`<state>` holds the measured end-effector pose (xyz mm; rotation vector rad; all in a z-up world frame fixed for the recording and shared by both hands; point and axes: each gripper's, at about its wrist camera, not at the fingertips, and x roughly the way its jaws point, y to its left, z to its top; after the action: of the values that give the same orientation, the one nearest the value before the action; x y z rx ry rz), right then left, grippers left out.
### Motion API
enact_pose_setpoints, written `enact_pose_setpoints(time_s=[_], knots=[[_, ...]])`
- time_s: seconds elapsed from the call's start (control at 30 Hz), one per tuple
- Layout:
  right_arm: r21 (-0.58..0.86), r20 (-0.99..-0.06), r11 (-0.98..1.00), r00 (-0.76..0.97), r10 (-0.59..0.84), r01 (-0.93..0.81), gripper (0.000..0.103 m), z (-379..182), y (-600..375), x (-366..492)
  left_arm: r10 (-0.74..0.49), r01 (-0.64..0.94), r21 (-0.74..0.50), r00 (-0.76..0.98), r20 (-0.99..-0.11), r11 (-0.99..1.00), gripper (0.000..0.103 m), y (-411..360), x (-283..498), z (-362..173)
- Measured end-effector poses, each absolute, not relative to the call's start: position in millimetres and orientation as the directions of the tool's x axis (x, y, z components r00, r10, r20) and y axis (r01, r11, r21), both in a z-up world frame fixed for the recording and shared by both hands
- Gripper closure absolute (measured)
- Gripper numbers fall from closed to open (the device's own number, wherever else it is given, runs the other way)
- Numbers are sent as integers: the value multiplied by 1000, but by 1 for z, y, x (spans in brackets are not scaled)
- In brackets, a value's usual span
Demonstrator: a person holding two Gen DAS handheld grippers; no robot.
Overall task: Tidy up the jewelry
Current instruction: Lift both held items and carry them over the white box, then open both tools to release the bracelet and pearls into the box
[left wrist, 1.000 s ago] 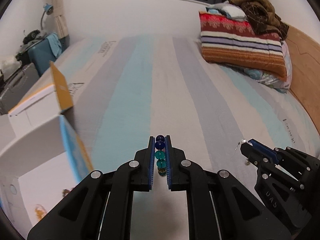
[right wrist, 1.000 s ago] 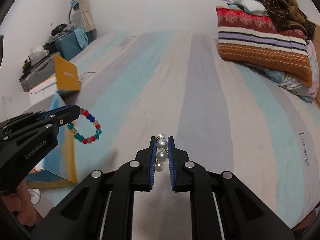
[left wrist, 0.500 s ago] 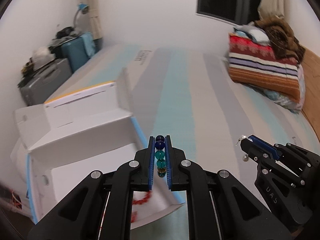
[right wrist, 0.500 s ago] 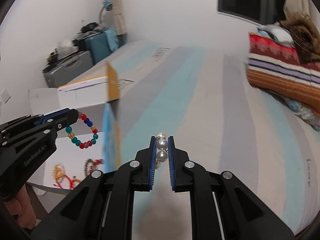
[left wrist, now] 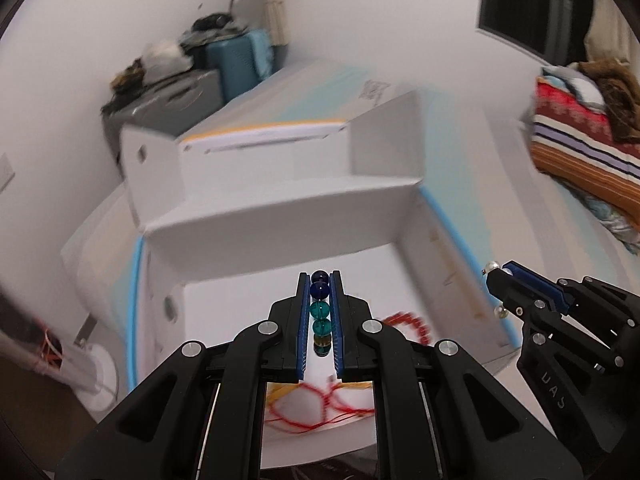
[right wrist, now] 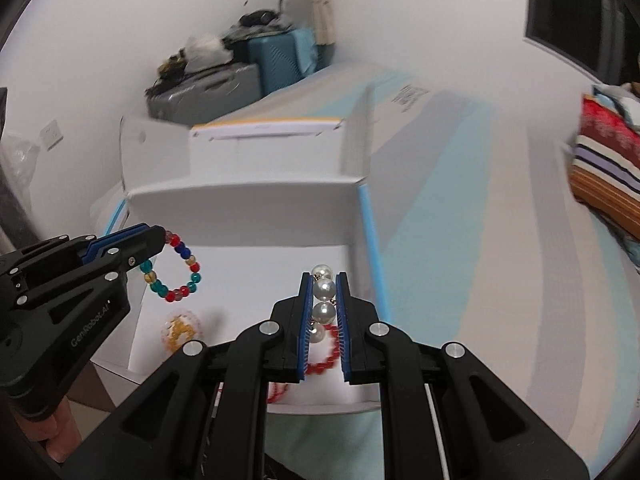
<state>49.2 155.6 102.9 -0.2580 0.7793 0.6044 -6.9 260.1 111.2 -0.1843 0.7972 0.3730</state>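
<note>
My left gripper (left wrist: 320,304) is shut on a multicoloured bead bracelet (left wrist: 321,310); in the right wrist view the bracelet (right wrist: 176,270) hangs from the left gripper (right wrist: 158,238) above the open white box (right wrist: 248,256). My right gripper (right wrist: 323,304) is shut on a pearl bracelet (right wrist: 323,300), also over the box; it shows at the right of the left wrist view (left wrist: 500,280). A red bead bracelet (right wrist: 324,354) and a yellow-pink piece (right wrist: 180,326) lie on the box floor, as do red cords (left wrist: 316,404).
The white box (left wrist: 280,216) with raised flaps stands at the edge of a striped bed (right wrist: 460,208). Suitcases (right wrist: 240,76) and clutter stand by the far wall. A striped pillow (left wrist: 584,144) lies at the right.
Both grippers have swung left from over the bed to over the open box, still holding their bracelets. The box interior with red jewelry has come into view.
</note>
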Motion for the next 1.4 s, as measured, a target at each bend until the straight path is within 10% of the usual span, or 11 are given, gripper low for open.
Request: enact_pose_setpoints(time_s=[1.17,1.23,1.4], knots=[[-62,-816,786,484,315,-616,88,28,220,63,285,-494,-2,506,-814,870,89,325,-13,38],[-56,-803,795,500,324,-605,64,34,214,61,298,-495,5,516,-803,869,73,320,-17,45],[-36,-763,808,538,357,-587,44,55,193,52,348,-520,12,554,-756,854,32,308,-33,64]])
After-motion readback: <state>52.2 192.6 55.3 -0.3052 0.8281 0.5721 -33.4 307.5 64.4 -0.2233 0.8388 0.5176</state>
